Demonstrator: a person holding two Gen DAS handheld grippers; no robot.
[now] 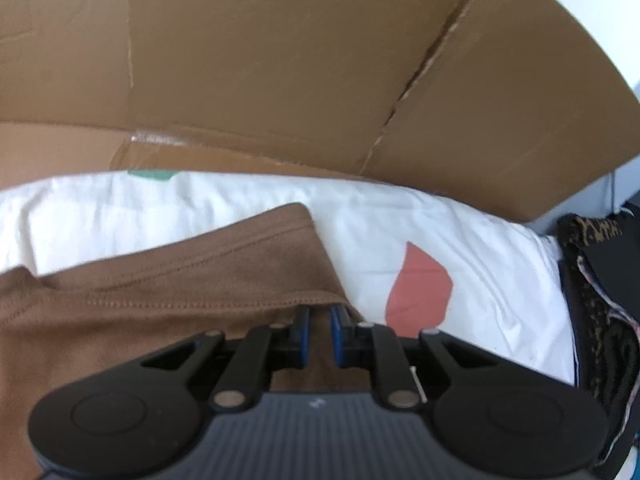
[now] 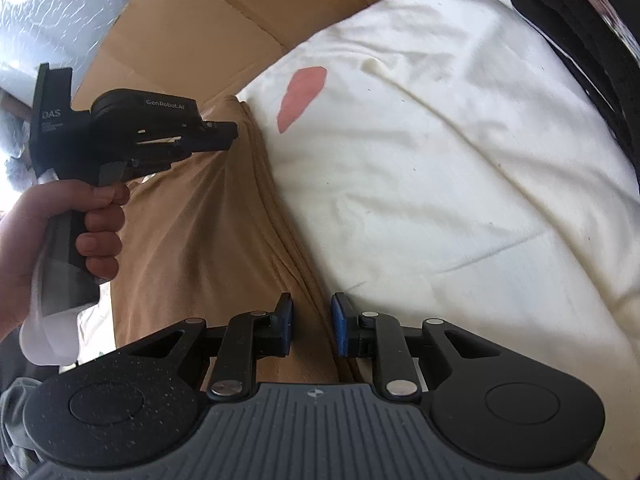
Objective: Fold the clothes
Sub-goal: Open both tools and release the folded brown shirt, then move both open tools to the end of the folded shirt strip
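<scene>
A brown garment (image 1: 180, 280) lies on a white sheet (image 1: 460, 232) that bears a red leaf print (image 1: 420, 284). My left gripper (image 1: 320, 312) is shut on the garment's stitched hem, which is pinched between the blue pads. In the right wrist view the same garment (image 2: 200, 220) runs as a ridge of folds from the left gripper (image 2: 234, 130), held by a hand (image 2: 92, 220), down to my right gripper (image 2: 312, 308). The right gripper's blue pads grip the layered edge of the cloth where it meets the sheet (image 2: 440, 160).
Flattened cardboard (image 1: 280, 60) stands behind the sheet and shows again as cardboard (image 2: 192, 20) at the top left. Dark patterned clothing (image 1: 600, 280) is heaped at the sheet's right edge, the same dark pile (image 2: 580, 40) in the other view.
</scene>
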